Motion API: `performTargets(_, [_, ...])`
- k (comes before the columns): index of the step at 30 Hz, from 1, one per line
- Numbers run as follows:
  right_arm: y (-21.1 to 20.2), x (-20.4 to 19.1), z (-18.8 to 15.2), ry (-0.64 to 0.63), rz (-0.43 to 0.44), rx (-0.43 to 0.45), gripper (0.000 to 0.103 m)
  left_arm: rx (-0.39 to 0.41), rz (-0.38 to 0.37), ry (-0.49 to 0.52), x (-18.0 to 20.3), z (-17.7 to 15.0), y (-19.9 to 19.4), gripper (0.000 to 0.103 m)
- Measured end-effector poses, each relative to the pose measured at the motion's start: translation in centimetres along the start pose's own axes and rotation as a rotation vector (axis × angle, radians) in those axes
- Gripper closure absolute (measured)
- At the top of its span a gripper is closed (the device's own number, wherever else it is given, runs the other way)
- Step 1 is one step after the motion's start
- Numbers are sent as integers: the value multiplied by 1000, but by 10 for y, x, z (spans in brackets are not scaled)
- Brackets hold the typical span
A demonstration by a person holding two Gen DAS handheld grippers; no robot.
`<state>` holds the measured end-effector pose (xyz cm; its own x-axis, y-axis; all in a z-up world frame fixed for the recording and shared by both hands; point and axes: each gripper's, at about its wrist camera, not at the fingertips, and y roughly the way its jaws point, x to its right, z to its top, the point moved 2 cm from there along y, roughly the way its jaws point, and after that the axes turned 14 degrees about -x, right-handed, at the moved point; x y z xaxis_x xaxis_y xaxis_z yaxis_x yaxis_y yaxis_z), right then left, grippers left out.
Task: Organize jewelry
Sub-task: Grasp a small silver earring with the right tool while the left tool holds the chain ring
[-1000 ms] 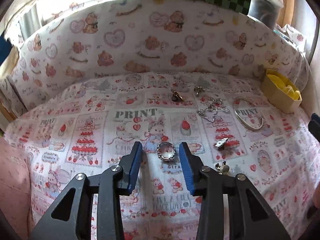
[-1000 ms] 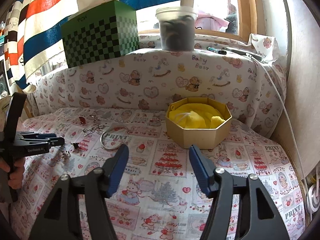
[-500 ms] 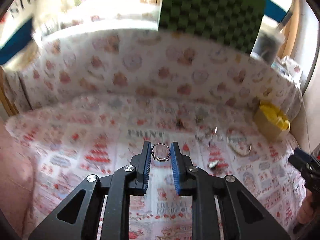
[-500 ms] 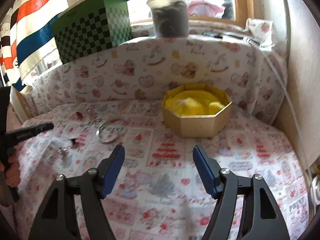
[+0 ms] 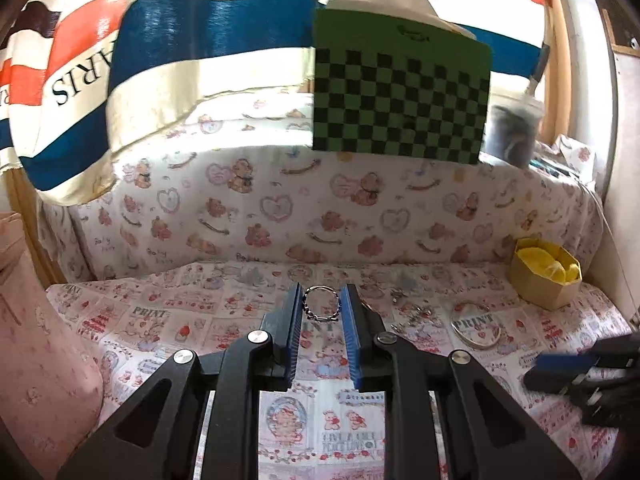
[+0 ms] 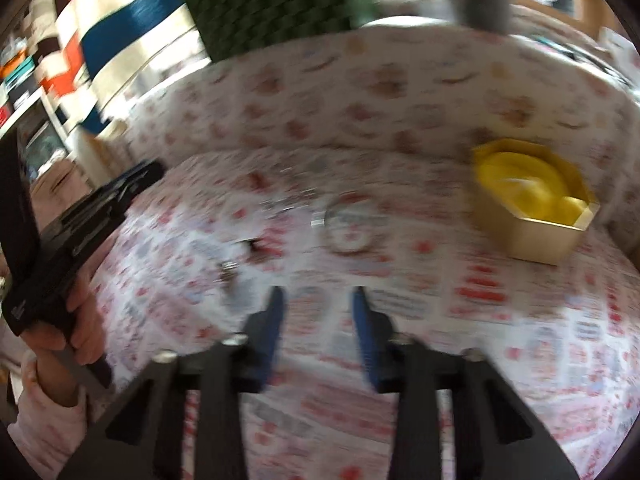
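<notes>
Silver bangle [image 5: 476, 330] and small silver pieces [image 5: 416, 312] lie on your print-cloth table [image 5: 200, 320], w/ yellow-lined octagonal box [image 5: 546, 276] at right. Your left gripper [image 5: 322, 304] fingers clamp the beaded silver ring [image 5: 320, 305]; right gripper [image 6: 318, 300] fingers, just narrowed, hold nothing.

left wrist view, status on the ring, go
Left gripper shut on the ring, lifted off the cloth. Right gripper just closing, nothing between its fingers. Yellow-lined box far right; bangle and loose pieces lie between.
</notes>
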<state>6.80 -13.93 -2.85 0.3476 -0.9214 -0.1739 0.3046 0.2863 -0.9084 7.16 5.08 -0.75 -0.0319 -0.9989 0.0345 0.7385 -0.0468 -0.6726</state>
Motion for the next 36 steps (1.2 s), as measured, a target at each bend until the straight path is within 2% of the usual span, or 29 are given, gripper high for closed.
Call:
performTargets(3, [19,-22,5,-39,10,-32,86,6,5,-32,-7,2,-1,84])
performTargets(7, [28,-43,19,-71,-11,-21,85,16,6,-52,-13,3,-3,84])
performTargets(14, [49,-59,33,-118,-36,-47,85,34,37,-25,-8,2,-2,84])
performTargets(16, [51,-58,34,-115,-25,-46,86,22,20,-38,-11,2,-1,84])
performTargets(18, [51,-58,34,-122,-21,-36,88,18,8,-46,-12,3,-1,84])
performTargets(21, [51,-59,32,-146,-20,-20,91,34,37,-42,-12,2,-2,84])
performTargets(24, [48,-59,29,-178,1,-8,101,19,13,-38,-12,2,0,84])
performTargets(26, [39,-61,25,-221,-3,27,101,9,-7,-50,-14,3,0,84])
performTargets(29, [22,-60,17,-266,-20,90,101,34,27,-47,-14,3,-4,84])
performTargets(31, [16,-56,17,-255,-20,120,99,49,36,-40,-12,3,-6,84])
performTargets(32, [17,-55,19,-251,-5,117,93,54,37,-39,-12,3,-7,84])
performTargets(33, [19,-54,21,-245,14,106,78,64,40,-40,-12,3,-9,84])
performTargets(36, [28,-59,24,-252,-5,87,76,112,62,-33,-10,2,-17,84])
